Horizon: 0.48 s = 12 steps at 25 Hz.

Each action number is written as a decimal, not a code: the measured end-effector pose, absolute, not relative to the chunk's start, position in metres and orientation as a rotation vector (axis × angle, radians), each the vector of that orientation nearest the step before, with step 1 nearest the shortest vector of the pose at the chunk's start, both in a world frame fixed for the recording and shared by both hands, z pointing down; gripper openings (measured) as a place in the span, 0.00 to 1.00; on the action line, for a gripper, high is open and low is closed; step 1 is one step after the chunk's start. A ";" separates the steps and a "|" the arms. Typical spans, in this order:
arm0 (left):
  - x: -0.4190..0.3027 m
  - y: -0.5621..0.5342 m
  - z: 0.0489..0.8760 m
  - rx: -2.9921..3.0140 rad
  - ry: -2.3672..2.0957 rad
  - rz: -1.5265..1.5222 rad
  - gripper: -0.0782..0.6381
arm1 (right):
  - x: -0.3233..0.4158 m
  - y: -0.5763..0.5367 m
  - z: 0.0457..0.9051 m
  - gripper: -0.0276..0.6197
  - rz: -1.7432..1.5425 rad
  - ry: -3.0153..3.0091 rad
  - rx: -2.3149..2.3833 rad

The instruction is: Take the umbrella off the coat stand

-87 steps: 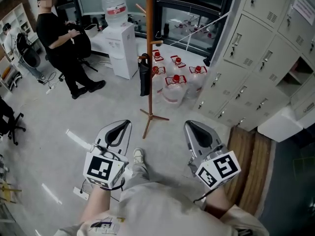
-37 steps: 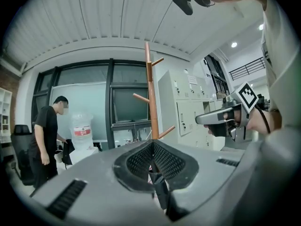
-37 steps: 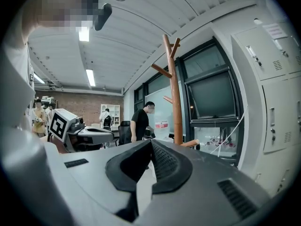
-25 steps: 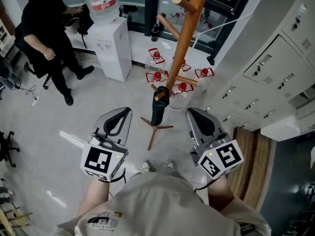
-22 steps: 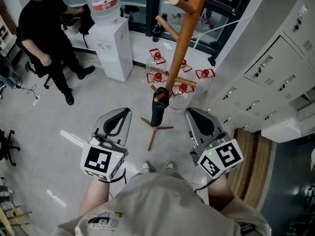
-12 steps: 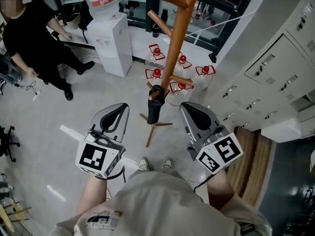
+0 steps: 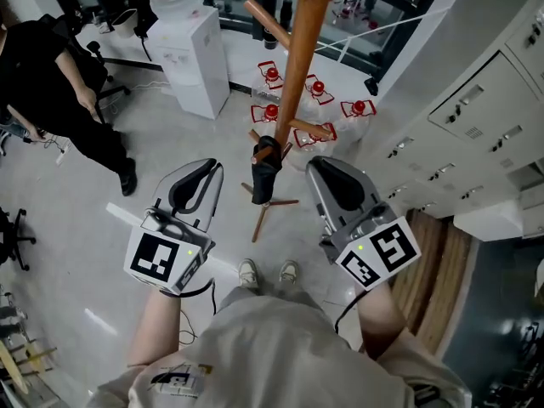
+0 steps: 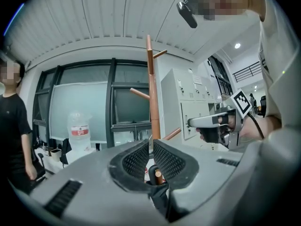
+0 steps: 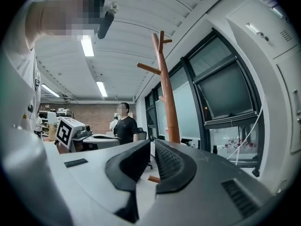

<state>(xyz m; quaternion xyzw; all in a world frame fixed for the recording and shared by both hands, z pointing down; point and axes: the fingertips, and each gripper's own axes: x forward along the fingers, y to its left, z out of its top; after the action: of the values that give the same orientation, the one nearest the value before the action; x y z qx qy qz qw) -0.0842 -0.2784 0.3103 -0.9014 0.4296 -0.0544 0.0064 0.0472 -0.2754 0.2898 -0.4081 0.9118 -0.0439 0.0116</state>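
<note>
Pointing forward, nearest: left gripper (image 7: 202,177) and right gripper (image 7: 327,175), each with jaws pressed together, nothing pinched. Between them and just beyond — black folded umbrella (image 7: 265,177), hanging by its handle from a low peg of the wooden coat stand (image 7: 299,66). Farther: red-capped water jugs (image 7: 272,113) on the floor behind the stand; water dispenser (image 7: 200,66) far left; grey lockers (image 7: 476,117) right.

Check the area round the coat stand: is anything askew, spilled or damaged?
Nothing stands out. The folded black umbrella hangs from a low peg on the upright coat stand, and the water jugs behind its base stand upright, with no spill visible.
</note>
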 end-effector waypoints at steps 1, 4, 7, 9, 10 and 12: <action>-0.083 -0.280 0.310 -2.819 1.337 -0.152 0.12 | 0.047 -0.277 0.291 0.06 -0.138 2.842 -1.268; -0.082 -0.280 0.303 -2.804 1.296 -0.059 0.20 | 0.046 -0.283 0.295 0.06 -0.135 2.823 -1.249; -0.077 -0.282 0.305 -2.787 1.259 -0.038 0.27 | 0.045 -0.289 0.303 0.06 -0.149 2.826 -1.234; -0.073 -0.285 0.310 -2.776 1.242 -0.050 0.34 | 0.043 -0.292 0.312 0.15 -0.173 2.849 -1.215; -0.072 -0.286 0.314 -2.771 1.239 -0.055 0.36 | 0.042 -0.294 0.317 0.17 -0.183 2.861 -1.209; -0.072 -0.289 0.326 -2.773 1.240 -0.078 0.40 | 0.040 -0.299 0.326 0.17 -0.183 2.870 -1.223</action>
<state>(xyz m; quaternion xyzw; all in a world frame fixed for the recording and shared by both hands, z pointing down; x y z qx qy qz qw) -0.0720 -0.2893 0.3258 -0.9114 0.4075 -0.0257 0.0516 0.0402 -0.2989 0.3258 -0.3915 0.9183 -0.0587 0.0083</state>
